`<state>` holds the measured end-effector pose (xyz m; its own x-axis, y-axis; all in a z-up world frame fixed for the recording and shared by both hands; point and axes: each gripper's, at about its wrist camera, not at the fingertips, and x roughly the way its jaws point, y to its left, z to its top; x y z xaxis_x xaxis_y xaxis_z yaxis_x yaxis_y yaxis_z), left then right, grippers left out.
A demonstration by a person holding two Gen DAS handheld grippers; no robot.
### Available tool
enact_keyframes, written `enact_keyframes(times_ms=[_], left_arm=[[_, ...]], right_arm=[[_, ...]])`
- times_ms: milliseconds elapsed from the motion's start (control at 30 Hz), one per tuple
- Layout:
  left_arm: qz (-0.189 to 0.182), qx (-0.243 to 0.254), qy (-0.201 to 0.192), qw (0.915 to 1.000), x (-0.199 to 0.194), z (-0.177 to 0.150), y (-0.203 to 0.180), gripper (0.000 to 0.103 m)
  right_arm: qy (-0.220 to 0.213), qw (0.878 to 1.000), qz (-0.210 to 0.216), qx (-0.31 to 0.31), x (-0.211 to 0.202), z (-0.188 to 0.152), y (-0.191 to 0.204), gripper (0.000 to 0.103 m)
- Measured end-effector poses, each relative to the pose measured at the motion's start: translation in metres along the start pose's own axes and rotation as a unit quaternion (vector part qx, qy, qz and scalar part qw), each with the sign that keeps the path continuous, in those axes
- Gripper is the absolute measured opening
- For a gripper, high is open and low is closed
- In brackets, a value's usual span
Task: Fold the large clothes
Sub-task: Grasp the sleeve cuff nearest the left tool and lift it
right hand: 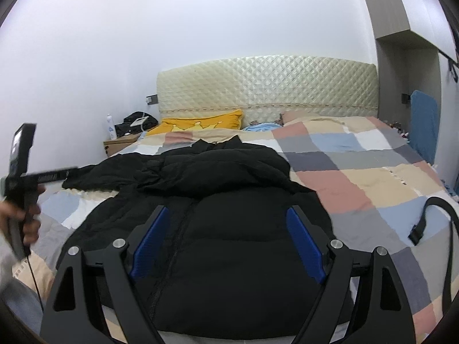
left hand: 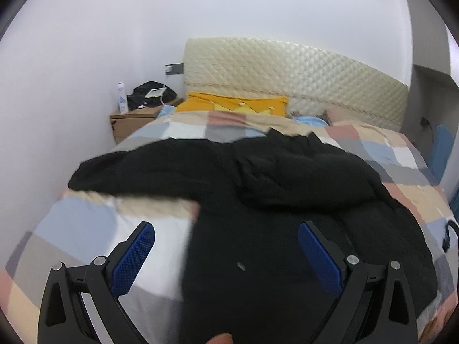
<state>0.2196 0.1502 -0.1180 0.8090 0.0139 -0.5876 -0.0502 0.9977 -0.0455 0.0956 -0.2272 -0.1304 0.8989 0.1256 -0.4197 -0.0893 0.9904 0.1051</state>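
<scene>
Left wrist view is looking down the bed (left hand: 86, 229), where a black puffer jacket (left hand: 258, 195) is lying spread across the checked quilt (left hand: 401, 154), one sleeve (left hand: 129, 172) stretching out to the left and another part bunching over its upper half. The left hand-held gripper (left hand: 226, 229) is hovering with its blue pads (left hand: 133, 258) standing wide apart and nothing between them, the left pad over quilt, the right over jacket. In the right wrist view, the right hand-held gripper (right hand: 226, 215) is likewise gaping wide over the jacket's lower front beside the zip (right hand: 172, 246), gripping nothing. A yellow pillow (right hand: 200, 121) is resting by the quilted headboard (right hand: 266, 83), and a black strap (right hand: 436, 215) is lying on the quilt to the right.
</scene>
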Motion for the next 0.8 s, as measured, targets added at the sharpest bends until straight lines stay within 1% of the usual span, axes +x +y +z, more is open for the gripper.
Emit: enact_keyframes(times_ms=[67,100,167,233,300,333,400,467,500,633,667,733,800], left_arm=[[0.007,-0.018,0.002,0.9998,0.01,0.014,0.024,0.101],[0.02,-0.028,0.001,0.9994,0.016,0.022,0.04,0.101],[0.041,-0.045,-0.005,0.9981,0.029,0.037,0.078,0.101],[0.05,-0.067,0.002,0.9965,0.042,0.047,0.111,0.1],[0.053,-0.104,0.008,0.9932,0.055,0.057,0.151,0.098],[0.064,-0.119,0.004,0.9909,0.059,0.061,0.168,0.095],[0.075,-0.143,-0.003,0.9868,0.065,0.065,0.201,0.095],[0.068,-0.168,0.002,0.9834,0.076,0.065,0.228,0.095],[0.062,-0.191,0.01,0.9797,0.087,0.063,0.248,0.095],[0.044,-0.254,0.027,0.9659,0.127,0.047,0.304,0.095],[0.042,-0.262,0.031,0.9637,0.135,0.044,0.312,0.094],[0.032,-0.287,0.041,0.9564,0.161,0.035,0.335,0.094],[0.029,-0.311,0.041,0.9491,0.186,0.026,0.351,0.094]], right_arm=[[0.0,1.0,0.005,0.0,0.001,-0.001,0.001,0.084],[0.0,1.0,0.005,0.001,0.002,-0.002,0.001,0.084],[0.002,1.0,-0.004,-0.001,0.005,-0.002,0.001,0.084],[0.005,1.0,-0.011,-0.001,0.008,-0.002,0.002,0.084],[0.006,1.0,-0.019,0.001,0.012,-0.001,0.003,0.084],[0.007,1.0,-0.024,0.003,0.015,0.0,0.004,0.084],[0.009,0.999,-0.033,0.011,0.02,0.001,0.004,0.084],[0.015,0.999,-0.038,0.017,0.026,0.001,0.006,0.084],[0.021,0.999,-0.042,0.021,0.03,0.0,0.007,0.084],[0.034,0.997,-0.053,0.047,0.039,0.001,0.007,0.084],[0.034,0.996,-0.06,0.049,0.042,0.003,0.009,0.084],[0.038,0.995,-0.073,0.048,0.049,0.005,0.014,0.084],[0.05,0.994,-0.083,0.048,0.057,0.003,0.02,0.084]])
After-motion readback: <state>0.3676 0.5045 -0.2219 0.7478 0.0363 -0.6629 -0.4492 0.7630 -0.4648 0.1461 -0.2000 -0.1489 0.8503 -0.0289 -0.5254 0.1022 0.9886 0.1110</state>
